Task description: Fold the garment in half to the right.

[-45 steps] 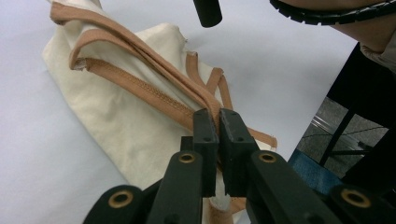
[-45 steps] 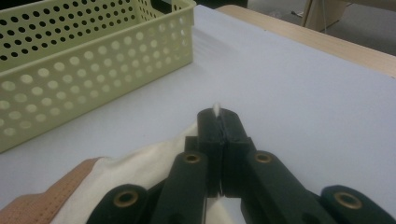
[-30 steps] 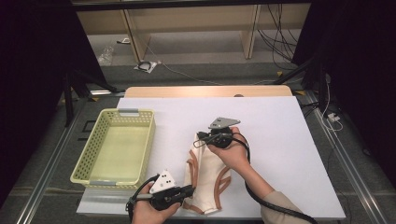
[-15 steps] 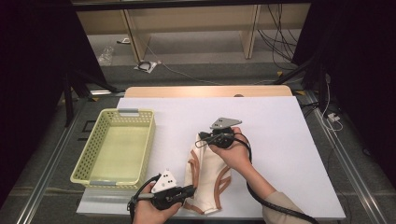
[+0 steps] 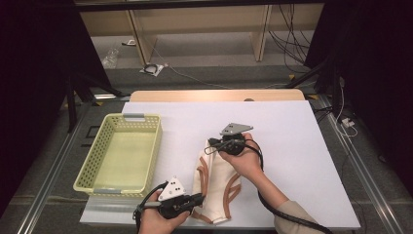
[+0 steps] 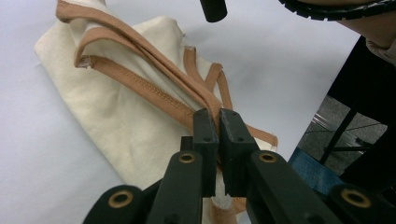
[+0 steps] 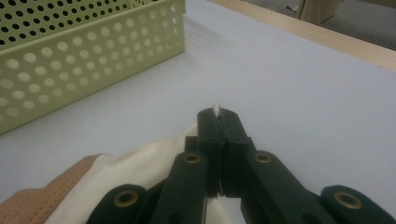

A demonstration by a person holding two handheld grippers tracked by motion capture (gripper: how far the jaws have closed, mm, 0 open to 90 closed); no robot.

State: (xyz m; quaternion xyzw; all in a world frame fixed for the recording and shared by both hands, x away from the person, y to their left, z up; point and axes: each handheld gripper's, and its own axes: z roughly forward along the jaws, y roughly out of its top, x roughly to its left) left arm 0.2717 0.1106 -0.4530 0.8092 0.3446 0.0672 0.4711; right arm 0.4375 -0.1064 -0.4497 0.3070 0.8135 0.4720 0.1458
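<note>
Cream garment (image 5: 215, 183) lies on the white surface (image 5: 292, 141), just right of the yellow basket (image 5: 119, 153). Left gripper (image 6: 219, 116) fingers clenched on its tan trim; right gripper (image 7: 218, 116) fingers clenched on its far edge. Cloth to be kept taut, both ends lifted together.

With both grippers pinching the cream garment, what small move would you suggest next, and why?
Probably lift both together: the left gripper is shut on the garment's tan trim, the right gripper on its far edge, and the yellow basket stands open beside it.
</note>
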